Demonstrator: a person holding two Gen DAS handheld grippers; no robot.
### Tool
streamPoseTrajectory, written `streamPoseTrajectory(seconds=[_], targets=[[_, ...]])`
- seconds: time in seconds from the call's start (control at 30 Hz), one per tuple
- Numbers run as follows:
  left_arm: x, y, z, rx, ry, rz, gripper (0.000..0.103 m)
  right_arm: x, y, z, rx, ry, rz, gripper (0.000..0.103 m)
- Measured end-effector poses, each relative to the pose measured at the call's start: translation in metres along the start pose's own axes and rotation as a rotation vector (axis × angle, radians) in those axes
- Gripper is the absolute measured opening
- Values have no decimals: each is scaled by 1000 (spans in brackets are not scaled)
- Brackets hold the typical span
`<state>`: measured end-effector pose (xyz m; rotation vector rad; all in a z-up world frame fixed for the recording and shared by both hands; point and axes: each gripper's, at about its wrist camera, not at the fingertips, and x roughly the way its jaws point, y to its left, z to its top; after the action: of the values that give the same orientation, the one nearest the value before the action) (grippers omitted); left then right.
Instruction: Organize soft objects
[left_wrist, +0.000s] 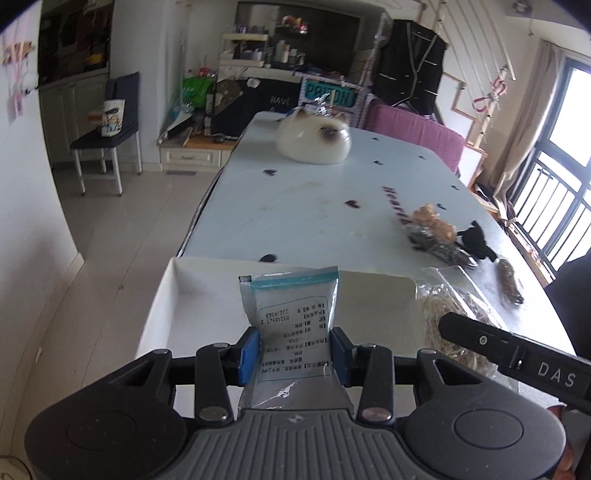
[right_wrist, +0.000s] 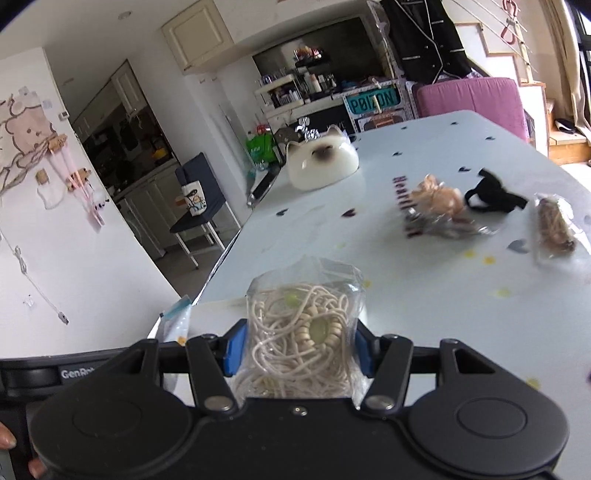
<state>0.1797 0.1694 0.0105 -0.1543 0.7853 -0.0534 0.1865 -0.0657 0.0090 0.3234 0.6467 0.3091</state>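
Sachet stands pinched in the left gripper over a white tray, its lower end hidden behind the gripper body. Cord bag sits clamped in the right gripper above the table, its bottom cut off; farther packets blur.

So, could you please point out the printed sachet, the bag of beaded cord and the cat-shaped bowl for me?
printed sachet (left_wrist: 291, 325), left wrist view, on its printed label, between the pads.
bag of beaded cord (right_wrist: 299, 332), right wrist view, on the cord coils showing through the plastic.
cat-shaped bowl (left_wrist: 314, 138), left wrist view, on its white front wall.
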Motion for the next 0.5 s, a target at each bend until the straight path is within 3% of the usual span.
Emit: streamPoseTrajectory(seconds=[0.27, 0.3, 0.4, 0.5], targets=[[25, 23, -2, -40, 45, -21, 42, 42, 26, -7, 33, 35, -107, 60], [28, 25, -2, -40, 50, -24, 42, 46, 27, -7, 32, 43, -110, 62], [36, 29, -4, -45, 64, -33, 42, 57, 31, -8, 12, 62, -117, 88], [43, 31, -5, -45, 79, -48, 42, 58, 33, -9, -10, 29, -133, 88]])
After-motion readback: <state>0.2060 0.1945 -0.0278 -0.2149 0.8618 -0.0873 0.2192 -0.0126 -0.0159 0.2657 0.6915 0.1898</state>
